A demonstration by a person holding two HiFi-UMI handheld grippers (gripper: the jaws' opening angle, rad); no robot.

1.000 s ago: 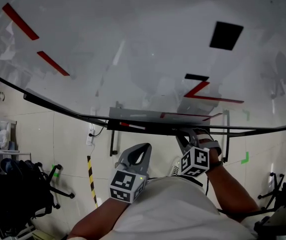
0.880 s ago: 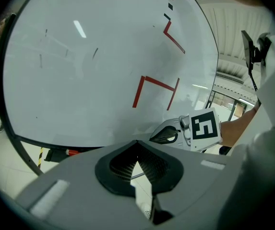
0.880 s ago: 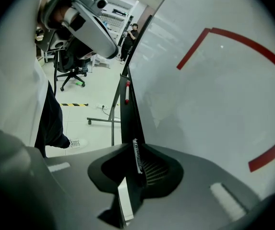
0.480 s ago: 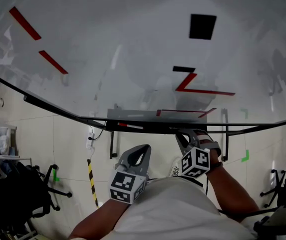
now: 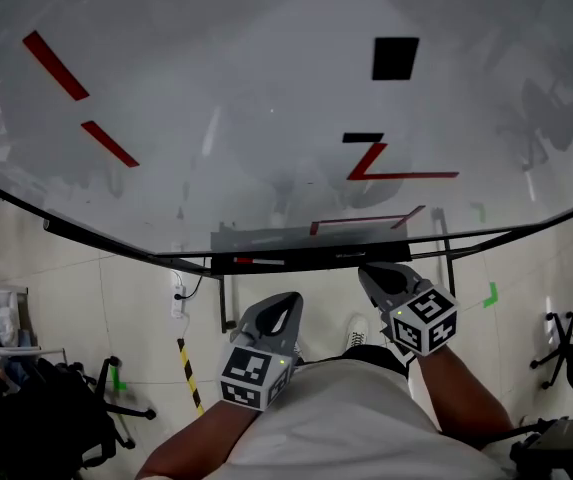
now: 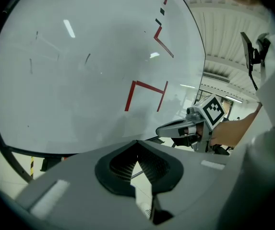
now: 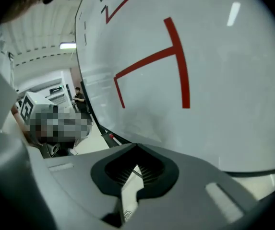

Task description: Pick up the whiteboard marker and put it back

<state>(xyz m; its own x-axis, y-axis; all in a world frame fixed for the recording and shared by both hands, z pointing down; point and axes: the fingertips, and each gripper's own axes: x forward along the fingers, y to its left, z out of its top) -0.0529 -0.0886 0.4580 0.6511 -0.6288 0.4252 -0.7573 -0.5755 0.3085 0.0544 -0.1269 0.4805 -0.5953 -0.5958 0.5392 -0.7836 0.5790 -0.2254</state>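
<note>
White gloss fills most of the head view: a whiteboard point(image 5: 216, 88) marked with red strokes, a red Z-like figure point(image 5: 381, 168) and a solid black square point(image 5: 395, 58). Along its lower edge runs a grey marker tray point(image 5: 386, 252).

Compared with half a second ago, our right gripper point(image 5: 369, 274) has swung outward. Its marker cube now sits further to our right and is turned at a new angle, while its tip remains just below the tray. The board's lower edge and tray also sit a little lower in the view. Our left gripper point(image 5: 293, 299) has barely shifted and hangs below the tray, well apart from it.

The whiteboard marker point(image 5: 261, 261) lies flat on the tray, left of centre, lengthwise along it. It shows a red end toward our left and a pale barrel toward our right. It is too small for us to make out more. Neither gripper touches it; our left gripper's tip is the nearer of the two.

In the left gripper view, the ribbed pads meet at the tip, pressed together with nothing between them. The right gripper view shows the same: tips closed on each other, empty, pointing toward the board's lower edge.
</note>
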